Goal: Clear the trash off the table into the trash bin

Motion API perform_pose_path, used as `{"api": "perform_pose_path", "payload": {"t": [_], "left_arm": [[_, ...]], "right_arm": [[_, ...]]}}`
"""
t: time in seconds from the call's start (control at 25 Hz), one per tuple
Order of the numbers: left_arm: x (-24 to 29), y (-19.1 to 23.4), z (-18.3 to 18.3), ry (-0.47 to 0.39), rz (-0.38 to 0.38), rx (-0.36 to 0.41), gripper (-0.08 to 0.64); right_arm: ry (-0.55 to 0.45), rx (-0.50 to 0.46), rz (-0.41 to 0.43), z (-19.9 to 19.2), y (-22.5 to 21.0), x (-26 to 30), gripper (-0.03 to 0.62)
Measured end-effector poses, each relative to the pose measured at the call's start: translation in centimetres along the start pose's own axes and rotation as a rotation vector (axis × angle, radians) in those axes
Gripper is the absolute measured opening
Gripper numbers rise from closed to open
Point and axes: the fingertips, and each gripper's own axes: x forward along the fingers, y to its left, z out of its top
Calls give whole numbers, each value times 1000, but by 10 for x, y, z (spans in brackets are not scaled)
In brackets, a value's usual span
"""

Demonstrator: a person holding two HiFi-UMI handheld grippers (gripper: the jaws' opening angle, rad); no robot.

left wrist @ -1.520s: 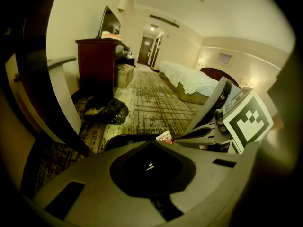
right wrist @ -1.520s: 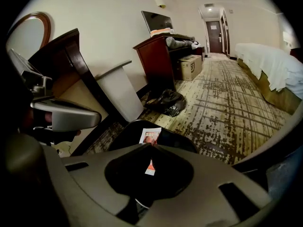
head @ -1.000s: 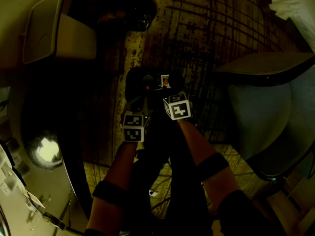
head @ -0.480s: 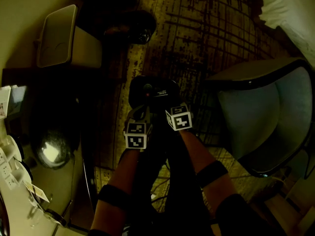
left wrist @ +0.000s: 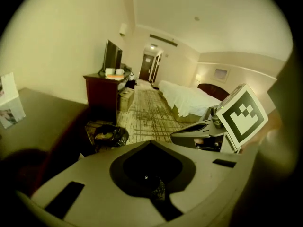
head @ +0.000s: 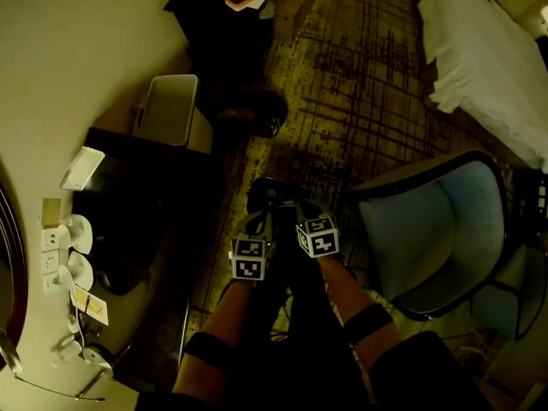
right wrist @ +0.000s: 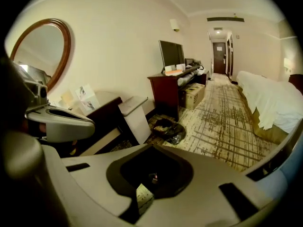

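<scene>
The room is dim. My left gripper point(head: 261, 202) and right gripper point(head: 289, 204) hang side by side over the patterned carpet, both shut. The right one's jaws have just been closing, and I see nothing between them. A round bin lined with a black bag point(head: 261, 116) stands on the floor beyond them; the bin point(left wrist: 108, 135) shows ahead in the left gripper view too, and the bin point(right wrist: 168, 129) in the right gripper view. The dark table point(head: 128, 221) is at the left, with a card point(head: 83, 168) and white cups point(head: 75, 229) on it.
A white box with a flat lid point(head: 167, 110) stands beside the bin. A pale blue chair point(head: 428, 229) is close on the right, a bed point(head: 479, 58) beyond it. A dresser with a TV point(right wrist: 173, 77) and a cardboard box point(right wrist: 194, 94) line the far wall.
Both grippers have risen together away from the floor and stayed side by side. The view has pulled back, so the table top, chair and bed now show.
</scene>
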Motion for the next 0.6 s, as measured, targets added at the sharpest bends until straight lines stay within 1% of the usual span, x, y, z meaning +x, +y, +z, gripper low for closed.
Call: {"api": "perform_pose_path", "payload": {"t": [0.16, 0.24, 0.32, 0.44, 0.6], "left_arm": [[-69, 3, 49, -90, 59, -9, 2], [-104, 16, 62, -131, 110, -24, 2], [-140, 36, 71, -173, 177, -46, 2], [-195, 75, 75, -237, 297, -92, 2], [-279, 129, 53, -299, 480, -179, 2]], "right_arm": [[-69, -63, 58, 69, 40, -47, 0], [-92, -112, 103, 99, 67, -62, 0], [-110, -164, 153, 124, 95, -68, 0], [-125, -239, 241, 157, 144, -67, 0], [-132, -361, 408, 184, 244, -59, 0]]}}
